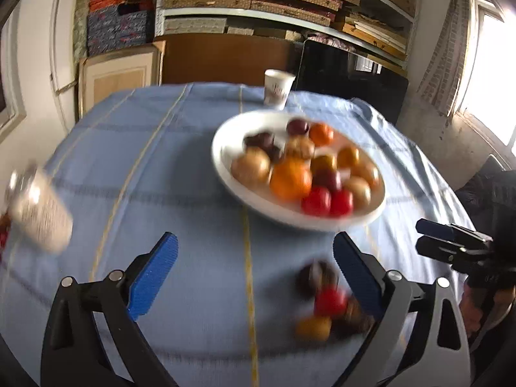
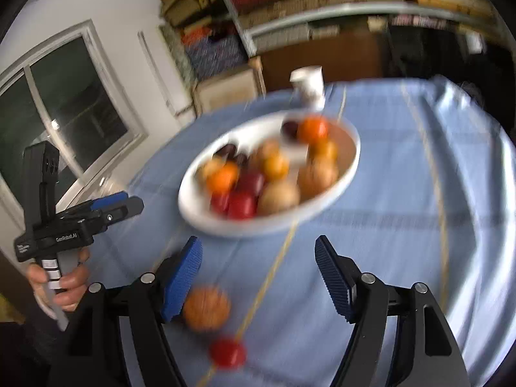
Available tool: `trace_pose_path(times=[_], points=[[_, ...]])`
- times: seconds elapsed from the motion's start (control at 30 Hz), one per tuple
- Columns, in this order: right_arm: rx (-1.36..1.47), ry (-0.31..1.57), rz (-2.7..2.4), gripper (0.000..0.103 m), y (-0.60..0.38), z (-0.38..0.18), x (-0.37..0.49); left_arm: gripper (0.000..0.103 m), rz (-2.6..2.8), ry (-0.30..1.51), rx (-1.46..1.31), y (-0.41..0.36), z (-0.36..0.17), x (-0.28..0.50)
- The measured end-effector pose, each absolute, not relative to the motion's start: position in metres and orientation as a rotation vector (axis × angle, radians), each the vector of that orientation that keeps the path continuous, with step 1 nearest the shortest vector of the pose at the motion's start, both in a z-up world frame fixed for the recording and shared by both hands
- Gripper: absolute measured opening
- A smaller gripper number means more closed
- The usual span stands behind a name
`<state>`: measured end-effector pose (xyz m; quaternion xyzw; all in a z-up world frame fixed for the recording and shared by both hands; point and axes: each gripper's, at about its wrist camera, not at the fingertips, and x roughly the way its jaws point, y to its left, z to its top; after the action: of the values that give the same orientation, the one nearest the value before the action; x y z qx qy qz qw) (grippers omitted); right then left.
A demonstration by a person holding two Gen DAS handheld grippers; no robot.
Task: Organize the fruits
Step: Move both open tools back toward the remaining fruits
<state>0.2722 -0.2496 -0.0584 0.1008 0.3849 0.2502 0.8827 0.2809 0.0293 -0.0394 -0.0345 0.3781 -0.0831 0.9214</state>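
Both grippers, left gripper and right gripper, gape empty; blur smears the fruits.

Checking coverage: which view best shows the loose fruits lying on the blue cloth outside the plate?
Left wrist: four loose fruits cluster by its right finger. Right wrist shows only a tan one and a red one.

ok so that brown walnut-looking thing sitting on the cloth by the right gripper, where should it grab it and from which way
Grip the walnut across its round middle, coming down from above with the right gripper shifted left. It lies loose on the tablecloth, just off the left finger, with a red fruit nearby. Blur hides finer detail.
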Motion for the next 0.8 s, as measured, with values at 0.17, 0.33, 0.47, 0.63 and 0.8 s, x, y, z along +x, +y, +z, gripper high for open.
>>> trace_pose_path(times=[0.17,0.33,0.47,0.63,0.8], points=[[0.049,0.781,0.559,0.074,-0.231,-0.055,0.242,0.098,-0.189,0.808,-0.086,0.037,-0.054,0.247],[0.049,0.794,0.567,0.074,-0.233,-0.055,0.234,0.098,-0.124,0.81,-0.034,0.037,-0.06,0.237],[0.008,0.775,0.538,0.074,-0.229,-0.059,0.227,0.098,-0.118,0.834,-0.041,0.039,-0.064,0.242],[-0.077,0.826,0.519,0.074,-0.212,-0.069,0.222,0.098,-0.115,0.847,-0.023,0.035,-0.066,0.243],[-0.086,0.875,0.502,0.075,-0.21,-0.075,0.224,0.098,-0.118,0.854,-0.009,0.033,-0.067,0.244]])
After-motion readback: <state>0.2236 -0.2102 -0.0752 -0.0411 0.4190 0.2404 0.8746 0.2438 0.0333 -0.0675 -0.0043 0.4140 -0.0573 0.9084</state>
